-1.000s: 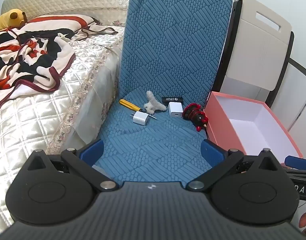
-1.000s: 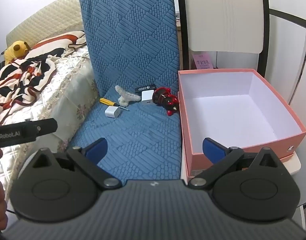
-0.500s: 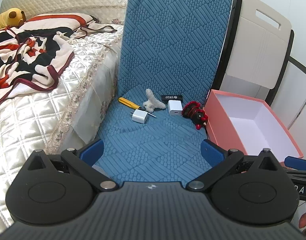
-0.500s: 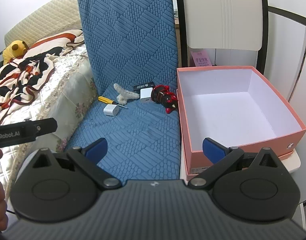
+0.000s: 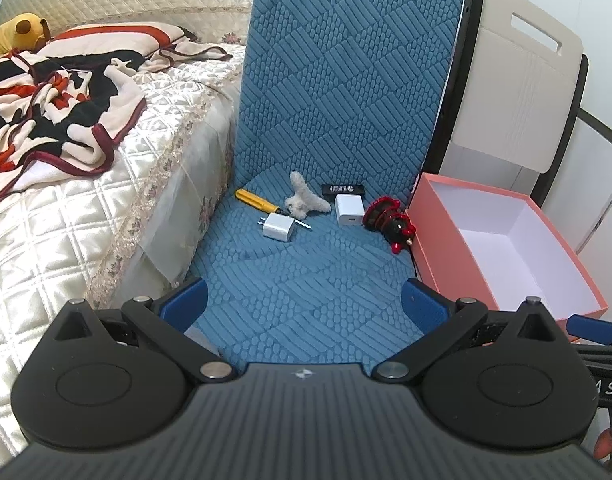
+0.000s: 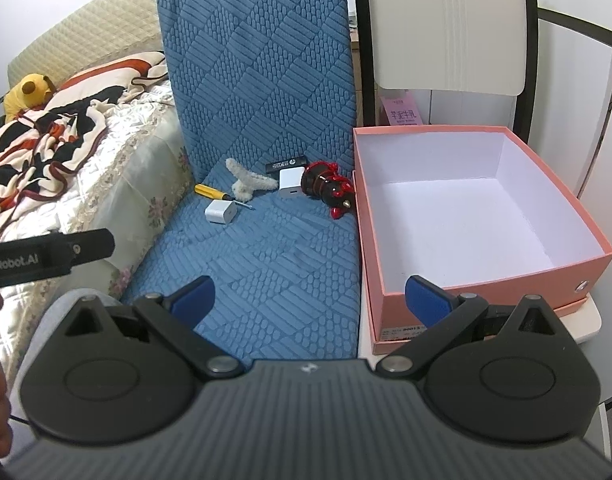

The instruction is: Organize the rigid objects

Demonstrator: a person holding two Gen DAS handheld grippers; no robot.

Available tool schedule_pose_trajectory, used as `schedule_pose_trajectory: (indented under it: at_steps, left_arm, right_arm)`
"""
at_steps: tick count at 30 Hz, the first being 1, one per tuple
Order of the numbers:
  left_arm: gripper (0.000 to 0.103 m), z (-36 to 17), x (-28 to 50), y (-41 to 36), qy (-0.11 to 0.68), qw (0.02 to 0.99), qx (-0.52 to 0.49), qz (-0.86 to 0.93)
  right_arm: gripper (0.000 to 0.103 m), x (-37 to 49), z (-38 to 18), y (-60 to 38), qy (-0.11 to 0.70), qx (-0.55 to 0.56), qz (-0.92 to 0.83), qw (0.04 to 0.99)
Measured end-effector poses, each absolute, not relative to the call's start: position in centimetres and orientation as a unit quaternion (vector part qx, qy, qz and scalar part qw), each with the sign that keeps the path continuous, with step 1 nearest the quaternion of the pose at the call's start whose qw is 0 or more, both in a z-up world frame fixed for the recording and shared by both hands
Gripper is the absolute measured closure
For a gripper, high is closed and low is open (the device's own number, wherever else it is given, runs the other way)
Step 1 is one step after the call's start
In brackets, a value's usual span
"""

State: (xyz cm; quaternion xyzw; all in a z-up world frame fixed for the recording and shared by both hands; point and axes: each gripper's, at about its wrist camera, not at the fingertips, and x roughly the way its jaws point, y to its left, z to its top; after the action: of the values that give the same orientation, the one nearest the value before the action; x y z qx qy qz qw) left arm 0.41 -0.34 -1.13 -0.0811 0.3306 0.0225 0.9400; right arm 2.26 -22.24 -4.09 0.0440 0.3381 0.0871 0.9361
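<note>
1. Beside the bed (image 5: 65,220), a blue quilted chair cushion (image 5: 306,272) carries the small objects at the rear of its seat, against the backrest.
2. Pink box (image 6: 486,280): open, white inside, nothing in it, touching the seat's right edge.
3. Left hand-held gripper (image 5: 303,302) and right hand-held gripper (image 6: 310,294): both above the seat's front edge, blue fingers spread wide, holding nothing.
4. Red and black figurine (image 5: 390,220): lying nearest the box.
5. White fuzzy piece (image 5: 303,200): rear centre.
6. Yellow screwdriver (image 5: 257,200): rear left, its tip behind a white charger (image 5: 278,227).
7. Second white charger (image 5: 349,209): just in front of a black stick (image 5: 343,189).
</note>
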Motion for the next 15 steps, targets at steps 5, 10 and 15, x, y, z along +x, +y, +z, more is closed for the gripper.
schedule_pose_trajectory:
  at_steps: [5,10,15]
  left_arm:
    - [0.000,-1.45,0.57,-0.44,0.336,0.938,-0.081,0.024]
    - [0.000,-1.68,0.65,-0.45,0.338,0.937,-0.079,0.023]
    - [0.000,-1.86,0.71,-0.67,0.341,0.937,-0.076,0.023]
  right_arm:
    - [0.000,2.05,-4.37,-22.42,0.341,0.046,0.084,0.935]
    - [0.000,1.93,-4.54,-22.50,0.342,0.046,0.082,0.935]
    - [0.000,1.96,-4.65,-22.55,0.343,0.046,0.083,0.935]
